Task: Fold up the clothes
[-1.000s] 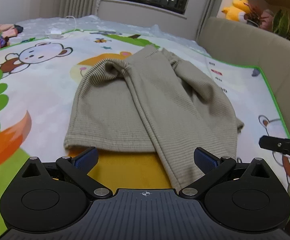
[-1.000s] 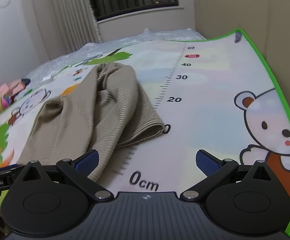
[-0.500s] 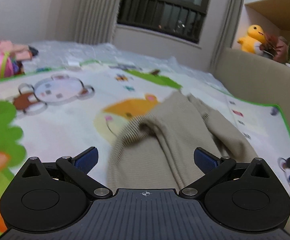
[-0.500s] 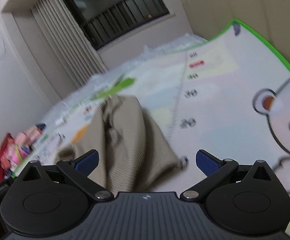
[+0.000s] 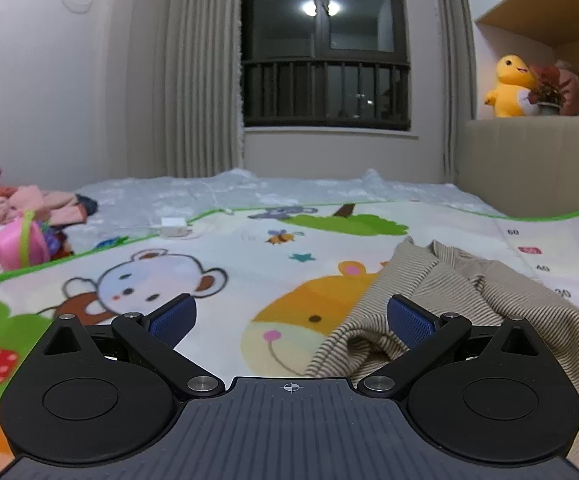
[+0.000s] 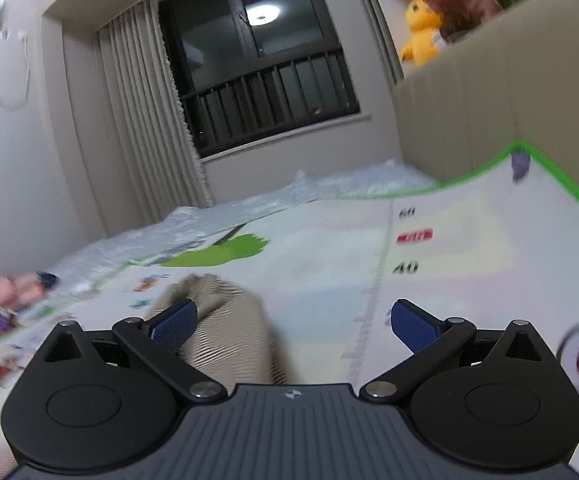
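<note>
Sweater (image 5: pixel 469 304) now sits lower in both views; left gripper (image 5: pixel 289 316) and right gripper (image 6: pixel 291 318) gape wide, empty.

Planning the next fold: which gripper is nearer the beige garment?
Hard to call; both are about level with it. The garment reaches behind the left gripper's right finger; in the right view it lies behind the right gripper's left finger.
</note>
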Demonstrator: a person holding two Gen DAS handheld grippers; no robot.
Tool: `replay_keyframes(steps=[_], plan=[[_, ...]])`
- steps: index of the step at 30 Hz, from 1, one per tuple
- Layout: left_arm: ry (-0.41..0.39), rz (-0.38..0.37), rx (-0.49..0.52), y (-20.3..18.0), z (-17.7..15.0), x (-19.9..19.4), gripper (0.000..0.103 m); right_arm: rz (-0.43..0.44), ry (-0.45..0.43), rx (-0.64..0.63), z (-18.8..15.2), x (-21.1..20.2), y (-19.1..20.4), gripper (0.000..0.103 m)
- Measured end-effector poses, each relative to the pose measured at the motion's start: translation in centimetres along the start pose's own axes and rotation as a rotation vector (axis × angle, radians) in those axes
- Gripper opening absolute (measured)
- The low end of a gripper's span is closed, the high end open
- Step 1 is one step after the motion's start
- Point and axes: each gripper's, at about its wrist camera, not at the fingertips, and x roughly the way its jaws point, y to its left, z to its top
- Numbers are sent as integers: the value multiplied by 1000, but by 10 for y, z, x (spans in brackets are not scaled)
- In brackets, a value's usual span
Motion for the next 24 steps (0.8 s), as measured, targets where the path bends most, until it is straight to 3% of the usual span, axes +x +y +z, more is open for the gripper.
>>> replay_keyframes(steps=[6,10,12,19,24], plan=[[40,-15,69,-25,-18,32,103,23,130,-89,-26,43,14,103],[73,-13,104,-36,-27,40,103,74,151,-215,-35,44,33,103],[98,10,108,-38,-29,44,103,44,161,-264,-38,48,39,103],[204,-17,73,-33,-36,46,103,65,212,-241,-41,45,29,103],[250,-108,69,-43,-48,13,103,79,267,-242,-59,7,25,103]])
